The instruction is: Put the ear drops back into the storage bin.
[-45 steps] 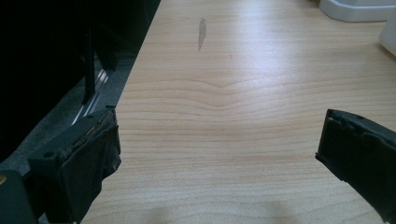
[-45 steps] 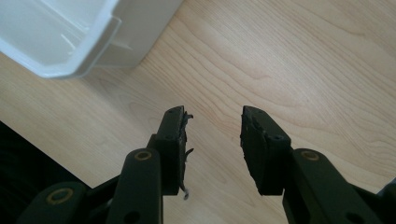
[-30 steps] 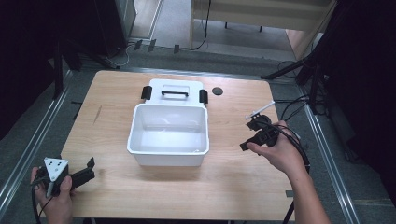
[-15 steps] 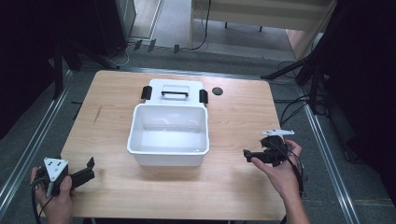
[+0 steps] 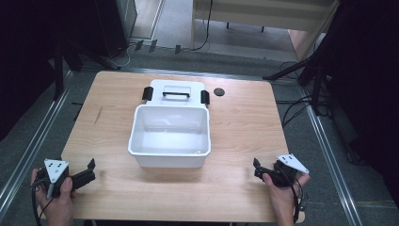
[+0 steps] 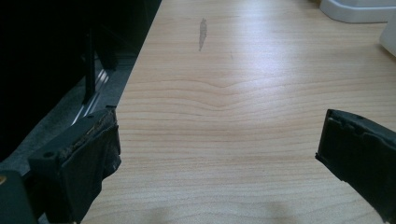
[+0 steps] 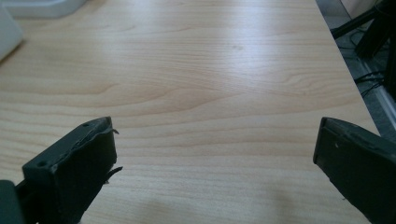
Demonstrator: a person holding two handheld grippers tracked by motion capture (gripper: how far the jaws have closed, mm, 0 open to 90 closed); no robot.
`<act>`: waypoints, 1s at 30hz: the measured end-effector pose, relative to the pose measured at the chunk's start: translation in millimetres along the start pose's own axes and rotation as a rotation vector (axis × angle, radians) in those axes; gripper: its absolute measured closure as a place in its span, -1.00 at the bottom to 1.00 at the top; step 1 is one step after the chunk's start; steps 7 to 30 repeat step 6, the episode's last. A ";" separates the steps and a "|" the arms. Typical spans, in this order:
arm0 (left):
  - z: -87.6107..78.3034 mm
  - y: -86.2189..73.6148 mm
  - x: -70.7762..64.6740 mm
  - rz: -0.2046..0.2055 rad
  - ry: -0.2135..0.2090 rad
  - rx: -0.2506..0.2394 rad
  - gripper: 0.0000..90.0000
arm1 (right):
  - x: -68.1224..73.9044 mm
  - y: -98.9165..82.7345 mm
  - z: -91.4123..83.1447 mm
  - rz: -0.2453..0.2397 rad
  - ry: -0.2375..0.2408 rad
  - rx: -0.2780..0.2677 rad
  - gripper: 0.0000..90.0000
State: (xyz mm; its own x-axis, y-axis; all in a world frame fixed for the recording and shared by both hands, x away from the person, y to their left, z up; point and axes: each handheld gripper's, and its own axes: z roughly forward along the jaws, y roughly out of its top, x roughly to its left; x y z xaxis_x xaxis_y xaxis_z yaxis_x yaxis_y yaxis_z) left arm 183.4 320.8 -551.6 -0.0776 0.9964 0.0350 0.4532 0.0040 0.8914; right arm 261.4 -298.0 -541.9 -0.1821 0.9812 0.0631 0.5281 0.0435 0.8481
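Note:
A white plastic bin point(image 5: 169, 160) stands empty and uncovered in the middle of the wooden table point(image 5: 240, 127). Its white lid point(image 5: 175, 89), with a black handle and black latches, lies flat just behind it. My left gripper point(image 5: 89, 170) rests at the table's near left corner, open, with bare wood between its jaws point(image 6: 219, 126). At the near right corner, my right gripper point(image 5: 257, 169) points left toward the bin. Its jaws have just been opening and now stand wide with nothing between them point(image 7: 215, 128).
A small black round disc point(image 5: 218, 91) lies on the table right of the lid. The bin's corner point(image 6: 387, 39) edges into the left gripper view. Metal rails and dark floor run along both sides of the table, with cables at the right.
My right gripper has come down and back from beside the bin's right side to the near right corner, and its jaws have opened. The left gripper has stayed put.

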 end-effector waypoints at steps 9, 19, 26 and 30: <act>0.7 0.4 0.3 0.002 -0.004 0.008 -1.00 | -1.9 -2.5 -5.1 0.023 0.021 -0.052 -1.00; 0.7 0.4 0.3 0.002 -0.004 0.008 -1.00 | -1.9 -2.5 -5.1 0.023 0.021 -0.052 -1.00; 0.7 0.4 0.3 0.002 -0.004 0.008 -1.00 | -1.9 -2.5 -5.1 0.023 0.021 -0.052 -1.00; 0.7 0.4 0.3 0.002 -0.004 0.008 -1.00 | -1.9 -2.5 -5.1 0.023 0.021 -0.052 -1.00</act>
